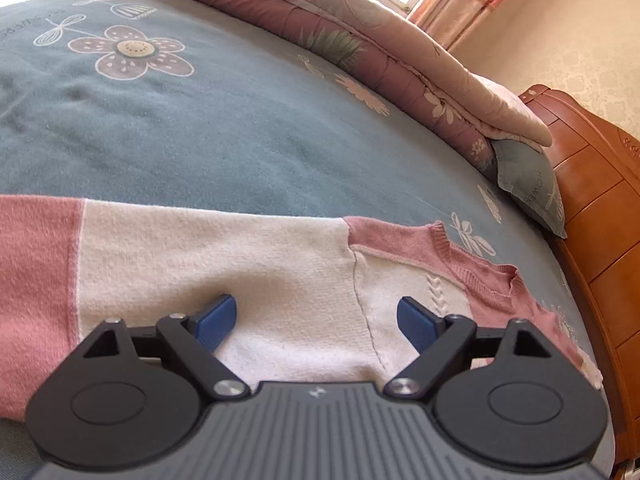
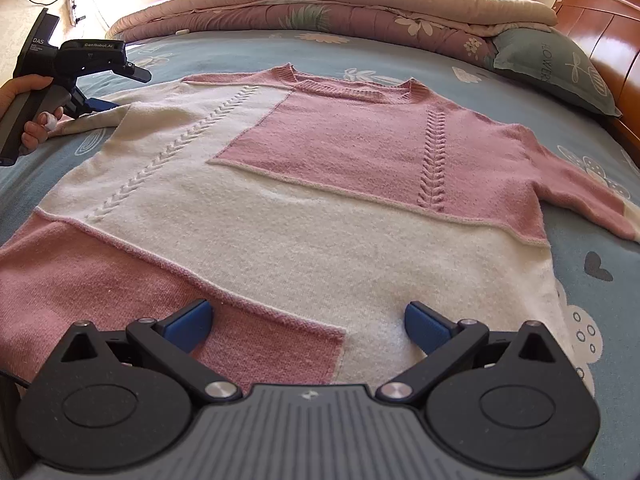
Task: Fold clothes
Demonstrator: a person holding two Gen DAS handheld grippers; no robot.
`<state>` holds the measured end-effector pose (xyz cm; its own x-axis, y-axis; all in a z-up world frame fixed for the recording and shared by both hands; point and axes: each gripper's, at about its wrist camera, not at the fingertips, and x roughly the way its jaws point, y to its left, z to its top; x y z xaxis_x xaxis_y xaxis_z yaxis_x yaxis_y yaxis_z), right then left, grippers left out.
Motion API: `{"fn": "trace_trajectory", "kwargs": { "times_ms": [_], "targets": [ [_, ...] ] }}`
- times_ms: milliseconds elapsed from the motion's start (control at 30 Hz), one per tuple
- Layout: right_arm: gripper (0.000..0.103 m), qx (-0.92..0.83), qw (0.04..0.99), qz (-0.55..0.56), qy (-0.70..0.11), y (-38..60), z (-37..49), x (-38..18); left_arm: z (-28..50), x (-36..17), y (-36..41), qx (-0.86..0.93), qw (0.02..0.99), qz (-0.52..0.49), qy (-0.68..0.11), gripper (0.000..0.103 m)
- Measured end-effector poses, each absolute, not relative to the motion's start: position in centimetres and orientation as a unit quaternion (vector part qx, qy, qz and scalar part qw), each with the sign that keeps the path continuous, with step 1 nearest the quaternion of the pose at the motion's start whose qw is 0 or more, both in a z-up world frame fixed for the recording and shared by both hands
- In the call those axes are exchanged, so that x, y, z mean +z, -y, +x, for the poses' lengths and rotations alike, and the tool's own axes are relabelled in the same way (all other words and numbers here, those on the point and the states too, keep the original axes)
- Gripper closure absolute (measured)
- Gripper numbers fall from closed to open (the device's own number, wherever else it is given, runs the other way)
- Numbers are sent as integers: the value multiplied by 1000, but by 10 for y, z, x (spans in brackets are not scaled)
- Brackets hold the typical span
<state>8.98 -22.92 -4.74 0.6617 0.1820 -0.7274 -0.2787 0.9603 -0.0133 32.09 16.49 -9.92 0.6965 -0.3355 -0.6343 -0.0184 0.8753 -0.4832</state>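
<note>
The right gripper (image 2: 307,326) stands released, its 2 ribbed blue pads (image 2: 191,325) spread over the hem of a fuzzy pink-and-cream cable-knit sweater (image 2: 320,220) lying flat on the blue flowered bedspread (image 2: 592,280). At 10 o'clock, the left gripper (image 1: 316,322) gapes above a cream sleeve. A quilted comforter (image 2: 320,4) rolls along 12, a pillow (image 2: 556,68) at 2.

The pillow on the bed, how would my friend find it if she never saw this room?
Start at the orange wooden headboard at one end of the bed. Lying against it, under the end of the rolled pink flowery quilt, is the pillow. It is the only grey-blue cushion, with white drawings and letters, matching the bedsheet, not the pink-and-cream sweater.
</note>
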Motion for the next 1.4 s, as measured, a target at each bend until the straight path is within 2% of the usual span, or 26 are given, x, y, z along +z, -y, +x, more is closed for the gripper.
{"fn": "trace_trajectory", "kwargs": {
  "times_ms": [300,500,600,800,933,1033,1133,1233,1333,1400],
  "targets": [
    [0,121,910,-62,-392,227,89,-48,278,-76,-184,-129,868,-305,-370,13],
    [0,116,910,-61,-394,226,89,-47,305,-104,-189,-87,873,-294,-380,12],
    [0,114,910,-61,-395,226,89,-47,317,-97,-188,-71,868,-297,-391,12],
    [0,112,910,-59,-394,225,89,-47,282,-74,-170,-145,867,-311,-361,10],
    [0,111,910,-59,-395,225,89,-47,297,-95,-162,-136,857,-296,-400,10],
    [0,108,908,-60,-400,224,90,-46,309,-102,-163,-133,862,-296,-390,10],
    [0,107,905,-63,-406,223,92,-44,312,-89,-158,-119,867,-268,-403,10],
    [0,119,891,-66,-434,224,100,-34,296,-72,-163,-116,887,-199,-400,9],
    [0,149,884,-70,-438,219,109,-10,278,-64,-187,-84,907,-123,-394,5],
    [0,175,886,-78,-421,204,120,11,271,-69,-218,-50,907,-113,-402,5]
  ]
}}
